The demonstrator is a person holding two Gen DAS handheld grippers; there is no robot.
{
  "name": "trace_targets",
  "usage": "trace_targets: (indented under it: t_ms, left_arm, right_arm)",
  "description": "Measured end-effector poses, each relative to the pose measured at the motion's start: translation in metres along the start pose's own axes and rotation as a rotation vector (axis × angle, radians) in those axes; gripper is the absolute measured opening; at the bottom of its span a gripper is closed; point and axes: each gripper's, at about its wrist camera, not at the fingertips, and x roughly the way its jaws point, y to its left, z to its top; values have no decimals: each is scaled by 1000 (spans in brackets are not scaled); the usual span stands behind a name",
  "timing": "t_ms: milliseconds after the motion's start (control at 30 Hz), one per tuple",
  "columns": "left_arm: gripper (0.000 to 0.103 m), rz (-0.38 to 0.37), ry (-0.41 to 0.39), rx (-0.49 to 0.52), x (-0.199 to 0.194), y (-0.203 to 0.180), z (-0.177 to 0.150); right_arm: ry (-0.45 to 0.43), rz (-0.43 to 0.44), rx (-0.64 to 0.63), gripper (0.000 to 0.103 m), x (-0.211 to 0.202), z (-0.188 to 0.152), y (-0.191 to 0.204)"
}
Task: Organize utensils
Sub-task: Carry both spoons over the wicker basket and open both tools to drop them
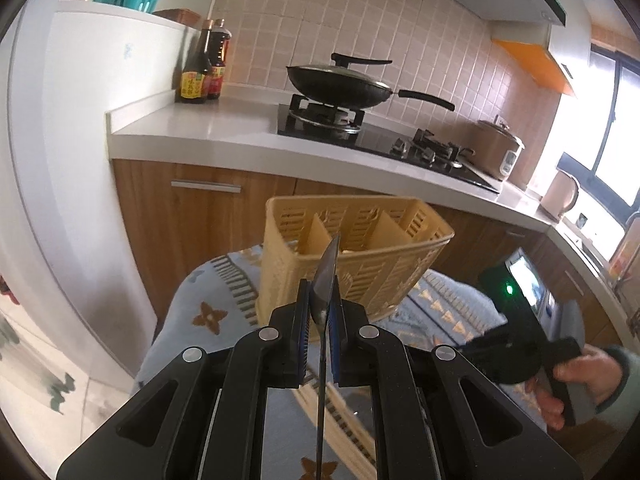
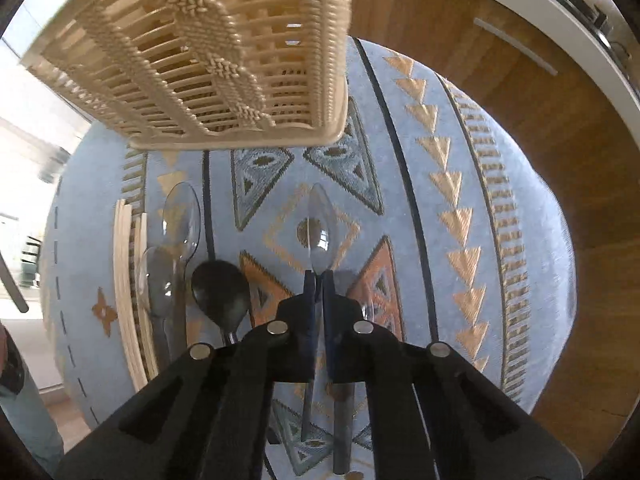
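Observation:
In the left wrist view my left gripper is shut on a metal spoon, held edge-on just in front of the tan slotted utensil basket on the blue patterned tablecloth. My right gripper shows at the right, its fingers hidden. In the right wrist view my right gripper is shut on a clear plastic spoon above the cloth. The basket stands close ahead. Two clear spoons, a dark metal spoon and wooden chopsticks lie on the cloth at the left.
The small table stands next to wooden cabinets. Behind is a white counter with sauce bottles, a stove with a lidded wok and a rice cooker.

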Motion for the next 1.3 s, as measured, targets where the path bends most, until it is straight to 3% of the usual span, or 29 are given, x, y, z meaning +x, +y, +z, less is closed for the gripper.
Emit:
trace_targets:
  t_ms: [233,400,500,667,800,933,1167,1300]
  left_arm:
    - [6,14,-38,32,-8,-18,5]
    - [6,5,-125,43,-24,-27,18]
    - [6,-9,-212,38,-35,-31,37]
    - [6,-33,-351,19,-38,-36,75]
    - [6,-17,-439,19,-29,-40,95]
    - [6,7,-525,41,-12,-41,100]
    - [6,62,-500,28,26,-28,98]
    - [7,96,-477,39,44,-21,89]
  right_arm:
    - [-89,158,47,1,-28,-18,-27]
    - [-230,255,21,1,-76,-29,-43]
    - [-371,339,-4,1,-115,-15,-41]
    - [-698,423,-29,1,-192,-3,-39]
    - [-896,426,-10,1,-211,23,-43]
    - [-1051,363,-2,1,-203,47,-43]
    - [-1098,198,14,1,-153,79,-36]
    - [-1064,203,20,1,-124,80,-38]
